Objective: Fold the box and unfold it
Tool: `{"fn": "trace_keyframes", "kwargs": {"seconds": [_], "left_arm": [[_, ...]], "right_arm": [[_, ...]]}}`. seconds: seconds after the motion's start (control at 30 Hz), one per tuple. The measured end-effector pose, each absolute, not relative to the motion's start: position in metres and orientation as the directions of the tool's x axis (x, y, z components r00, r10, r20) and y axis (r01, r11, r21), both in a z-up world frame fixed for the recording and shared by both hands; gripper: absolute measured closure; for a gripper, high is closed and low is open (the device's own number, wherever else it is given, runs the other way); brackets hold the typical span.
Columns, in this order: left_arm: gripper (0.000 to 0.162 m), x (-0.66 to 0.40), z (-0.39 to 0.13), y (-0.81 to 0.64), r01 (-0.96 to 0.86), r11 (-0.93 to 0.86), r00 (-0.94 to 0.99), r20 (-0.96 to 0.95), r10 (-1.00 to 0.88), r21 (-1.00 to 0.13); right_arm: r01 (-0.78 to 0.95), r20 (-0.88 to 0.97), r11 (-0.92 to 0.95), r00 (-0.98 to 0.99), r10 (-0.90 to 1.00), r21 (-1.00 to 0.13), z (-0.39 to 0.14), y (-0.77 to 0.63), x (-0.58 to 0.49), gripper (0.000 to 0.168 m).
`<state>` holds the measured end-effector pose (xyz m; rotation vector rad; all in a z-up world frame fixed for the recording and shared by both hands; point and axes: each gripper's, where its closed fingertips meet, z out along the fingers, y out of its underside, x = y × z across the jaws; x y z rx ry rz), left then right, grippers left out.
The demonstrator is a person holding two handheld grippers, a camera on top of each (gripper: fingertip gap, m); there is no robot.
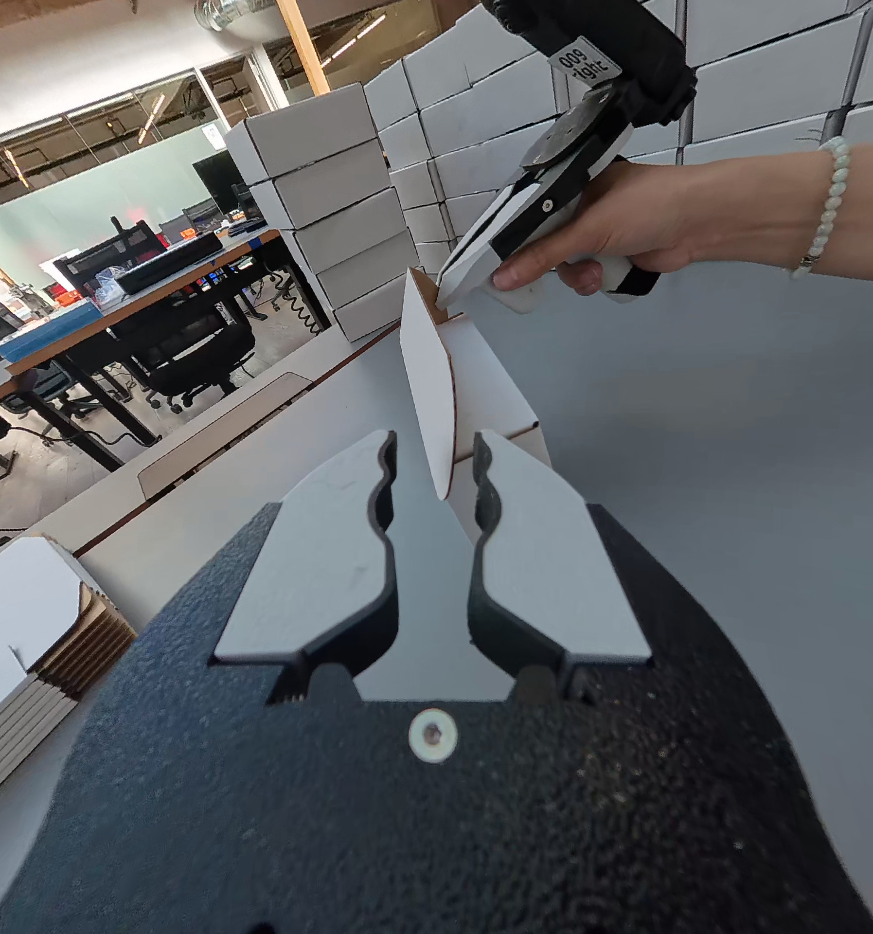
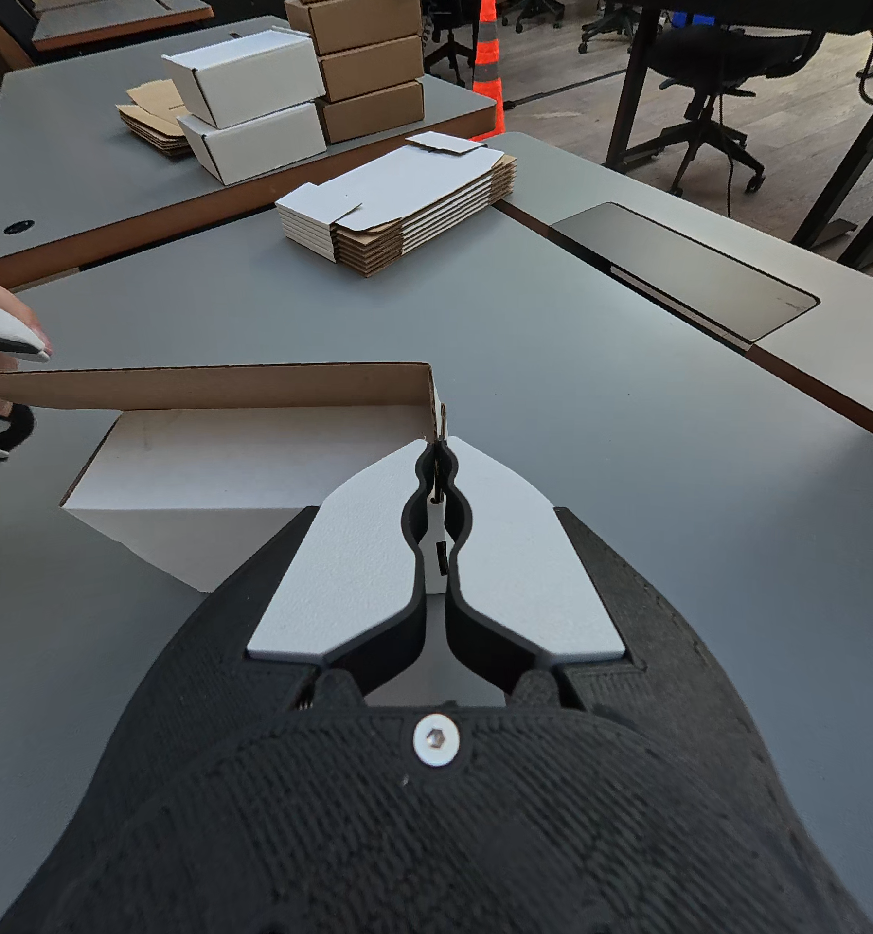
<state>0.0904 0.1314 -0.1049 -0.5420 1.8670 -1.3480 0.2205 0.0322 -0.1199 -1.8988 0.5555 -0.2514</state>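
Observation:
A white cardboard box [image 2: 212,485] lies on the grey table [image 2: 575,404], its long lid flap [image 2: 212,386] raised with the brown inside showing. My right gripper [image 2: 439,450] is shut on the flap's near corner. In the left wrist view the box [image 1: 495,384] is just ahead, its flap [image 1: 426,384] standing on edge. The right gripper [image 1: 443,299], held by a hand, pinches the flap's far top corner. My left gripper [image 1: 434,442] is open and empty, its jaws either side of the flap's near end, apart from it. Part of it shows at the right wrist view's left edge [image 2: 10,336].
A stack of flat box blanks [image 2: 404,202] lies farther along the table, also at the left wrist view's lower left [image 1: 20,632]. Stacks of folded white boxes [image 1: 333,202] stand behind. White boxes [image 2: 247,101], brown boxes [image 2: 368,65] and an orange cone [image 2: 487,65] are beyond.

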Motion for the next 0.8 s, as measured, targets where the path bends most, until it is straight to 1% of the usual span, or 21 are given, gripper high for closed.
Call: {"fn": "trace_keyframes", "kwargs": {"seconds": [0.1, 0.2, 0.33, 0.53, 0.67, 0.8], "left_arm": [[0.154, 0.095, -0.104, 0.13, 0.104, 0.35, -0.612, -0.338, -0.715, -0.931], [0.157, 0.098, -0.106, 0.131, 0.096, 0.328, -0.606, -0.316, -0.73, -0.94], [0.161, 0.109, -0.103, 0.143, 0.068, 0.296, -0.552, -0.283, -0.785, -0.953], [0.16, 0.131, -0.1, 0.158, -0.128, 0.151, -0.492, -0.07, -0.868, -0.98], [0.16, 0.144, -0.103, 0.169, -0.242, 0.096, -0.399, 0.009, -0.917, -0.966], [0.161, 0.156, -0.105, 0.181, -0.357, 0.033, -0.321, 0.09, -0.943, -0.934]], "right_arm": [[-0.262, -0.087, -0.298, 0.866, -0.492, -0.918, -0.12, 0.032, 0.22, 0.167], [-0.263, -0.091, -0.288, 0.863, -0.496, -0.921, -0.12, 0.031, 0.22, 0.168], [-0.263, -0.093, -0.274, 0.857, -0.507, -0.925, -0.12, 0.029, 0.217, 0.167], [-0.211, -0.024, -0.236, 0.792, -0.61, -0.949, -0.12, 0.025, 0.212, 0.167], [-0.192, 0.029, -0.24, 0.722, -0.692, -0.952, -0.12, 0.026, 0.203, 0.166], [-0.145, 0.089, -0.256, 0.688, -0.72, -0.956, -0.119, 0.034, 0.193, 0.165]]}}
